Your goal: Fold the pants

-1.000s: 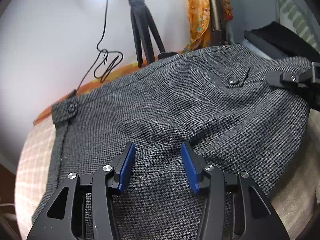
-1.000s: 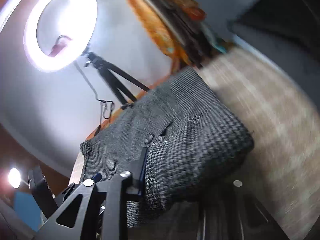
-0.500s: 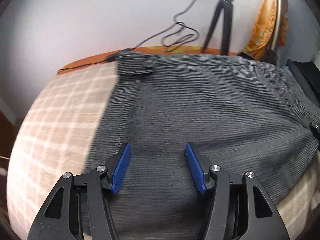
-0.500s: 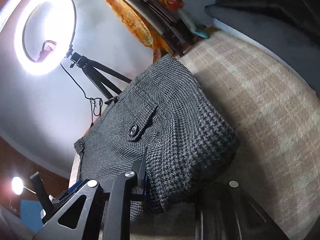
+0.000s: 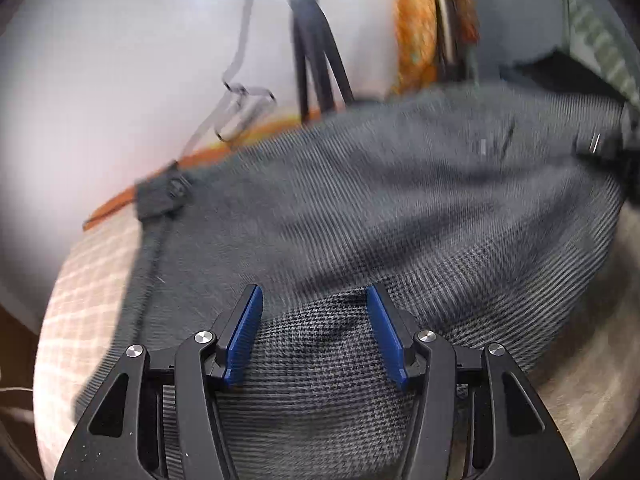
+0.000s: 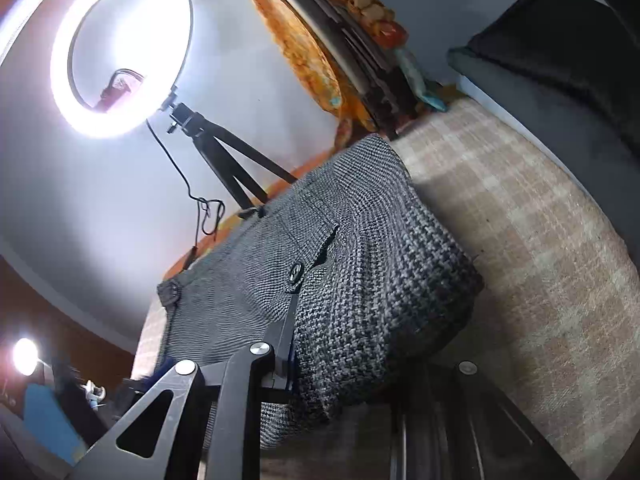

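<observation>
The left gripper hangs released, its blue-padded jaws spread apart over the near part of the grey houndstooth woven pants, fabric showing between the pads without being pinched. The right gripper is clenched on a bunched fold of the pants at their right edge, lifting it. The pants lie on a beige checked cloth surface, long axis running left to right, the buttoned waistband along the far edge. Beyond stand a black tripod and a glowing white ring light.
</observation>
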Demonstrator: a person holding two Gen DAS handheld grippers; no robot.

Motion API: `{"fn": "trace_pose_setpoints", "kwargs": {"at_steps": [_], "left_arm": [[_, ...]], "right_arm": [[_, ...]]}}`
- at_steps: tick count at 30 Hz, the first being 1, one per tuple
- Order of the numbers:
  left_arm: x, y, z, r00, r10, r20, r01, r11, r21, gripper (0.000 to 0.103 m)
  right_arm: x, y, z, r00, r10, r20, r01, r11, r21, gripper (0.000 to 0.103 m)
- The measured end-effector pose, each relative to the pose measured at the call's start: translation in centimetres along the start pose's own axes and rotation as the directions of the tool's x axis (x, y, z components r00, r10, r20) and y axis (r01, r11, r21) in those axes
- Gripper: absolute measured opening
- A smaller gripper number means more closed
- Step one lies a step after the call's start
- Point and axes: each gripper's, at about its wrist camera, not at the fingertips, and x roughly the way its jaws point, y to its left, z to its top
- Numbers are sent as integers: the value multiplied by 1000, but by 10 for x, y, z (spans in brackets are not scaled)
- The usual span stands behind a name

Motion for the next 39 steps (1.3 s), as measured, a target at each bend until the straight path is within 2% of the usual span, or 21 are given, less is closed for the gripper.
{"fn": "trace_pose_setpoints", "kwargs": {"at_steps": [4,7,11,14,17,19,21,23,25,29,32,36,39], "left_arm": [[1,7,1,999,-38,-7,38,999,-31,54],[-10,37,-6,996,-84,-22,81,990,-114,54],[-31,63,-12,999,-11,33,15,991,-130,54],[-37,87,-23,999,35,24,-30,982,-186,54],[-32,113,-38,999,30,-22,-35,961,-276,54],[-22,113,-45,998,30,-57,-44,964,-263,54],[-23,109,-50,998,56,-42,-64,975,-215,54],[-35,110,-46,999,28,-33,-35,972,-234,54],[-52,125,-42,1000,6,12,-2,956,-293,54],[-77,172,-43,997,32,67,-2,915,-402,54],[-84,213,-55,996,57,65,-16,864,-504,54],[-87,255,-82,996,83,42,-42,804,-594,54],[-91,272,-97,994,105,25,-67,784,-617,54]], "right_arm": [[-6,19,2,1000,-21,16,22,997,-77,21],[-10,35,3,999,-28,26,32,990,-134,21],[-14,53,3,998,-37,42,45,980,-194,21],[-18,67,0,997,-50,53,61,967,-249,21],[-21,83,-4,996,-70,62,86,946,-312,21],[-21,94,-5,995,-75,67,93,935,-343,21],[-20,108,-7,993,-92,76,114,916,-385,21],[-17,121,-11,990,-112,86,139,894,-426,21],[-13,135,-17,986,-140,95,168,862,-479,21],[-7,161,-25,978,-175,116,210,802,-560,21],[-1,182,-35,975,-185,127,223,760,-611,21],[15,214,-54,970,-197,140,238,678,-695,21],[33,233,-66,972,-198,125,225,637,-737,21]]}}
